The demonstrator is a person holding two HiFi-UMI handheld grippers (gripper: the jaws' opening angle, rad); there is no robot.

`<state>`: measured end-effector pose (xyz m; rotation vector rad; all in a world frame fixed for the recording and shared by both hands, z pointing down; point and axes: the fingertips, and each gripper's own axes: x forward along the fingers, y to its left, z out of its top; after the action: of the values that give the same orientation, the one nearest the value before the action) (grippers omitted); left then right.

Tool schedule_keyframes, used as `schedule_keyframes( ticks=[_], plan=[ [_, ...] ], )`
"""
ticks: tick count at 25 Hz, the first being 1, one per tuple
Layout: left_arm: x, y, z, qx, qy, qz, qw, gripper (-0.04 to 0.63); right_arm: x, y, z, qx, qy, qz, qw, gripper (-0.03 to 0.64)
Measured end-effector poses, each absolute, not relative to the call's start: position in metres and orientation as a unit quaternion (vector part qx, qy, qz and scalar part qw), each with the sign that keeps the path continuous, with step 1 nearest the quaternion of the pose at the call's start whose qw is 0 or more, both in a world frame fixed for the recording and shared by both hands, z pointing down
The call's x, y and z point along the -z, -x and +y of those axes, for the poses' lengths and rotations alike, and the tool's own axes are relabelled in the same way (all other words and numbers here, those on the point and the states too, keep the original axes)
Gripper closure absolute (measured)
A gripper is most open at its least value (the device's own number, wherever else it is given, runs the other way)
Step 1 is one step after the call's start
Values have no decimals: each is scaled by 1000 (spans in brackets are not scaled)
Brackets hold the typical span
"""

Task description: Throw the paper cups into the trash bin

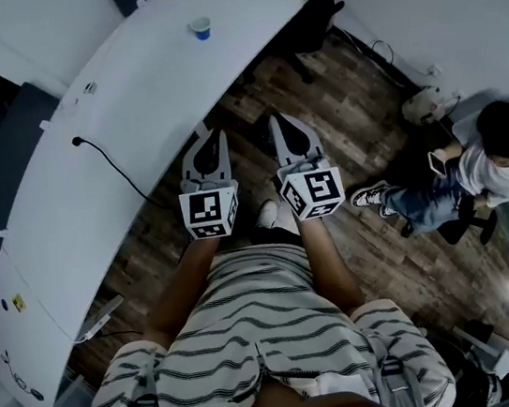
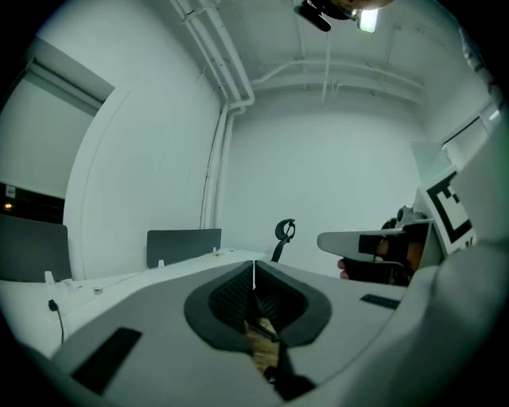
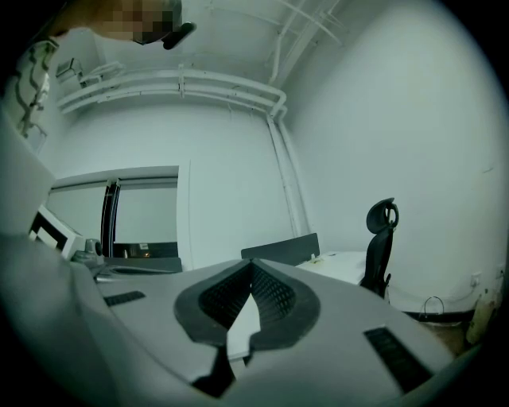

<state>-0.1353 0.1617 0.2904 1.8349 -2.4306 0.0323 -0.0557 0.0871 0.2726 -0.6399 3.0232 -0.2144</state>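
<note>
A white paper cup with a blue band (image 1: 201, 28) stands on the long curved white desk (image 1: 126, 103), far ahead of both grippers. No trash bin shows in any view. My left gripper (image 1: 218, 137) and right gripper (image 1: 274, 122) are held side by side over the wooden floor, just right of the desk's edge, both pointing level towards the cup's end of the room. In the left gripper view the left gripper (image 2: 254, 267) has its jaws pressed together with nothing between them. The right gripper (image 3: 253, 267) also has its jaws meeting at the tips, empty.
A black cable (image 1: 111, 164) runs across the desk, and dark divider panels (image 1: 11, 158) line its far side. A black office chair (image 1: 304, 24) stands ahead by the desk. A person sits at the right (image 1: 476, 165). A power strip (image 1: 101, 317) lies on the floor.
</note>
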Motion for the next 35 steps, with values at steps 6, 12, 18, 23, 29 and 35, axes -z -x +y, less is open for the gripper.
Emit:
schedule_keyframes(
  ticks=[6,12,18,23,29,35],
  plan=[
    [-297,142,119,-19,-586,-808,62,571,-277,66,47,63,191,980,14,607],
    [-308,151,105,-28,-577,-813,76,569,-289,76,32,80,187,979,8,607],
    [-317,182,85,-26,-584,-807,83,569,-297,101,19,89,197,976,2,607],
    [-321,219,57,-21,-593,-800,86,569,-295,131,-1,76,210,975,-4,607],
    [-328,262,27,-19,-602,-794,89,569,-303,171,-26,78,227,971,-13,607],
    [-337,298,-7,-21,-610,-786,97,569,-310,199,-54,82,244,966,-17,607]
  ],
)
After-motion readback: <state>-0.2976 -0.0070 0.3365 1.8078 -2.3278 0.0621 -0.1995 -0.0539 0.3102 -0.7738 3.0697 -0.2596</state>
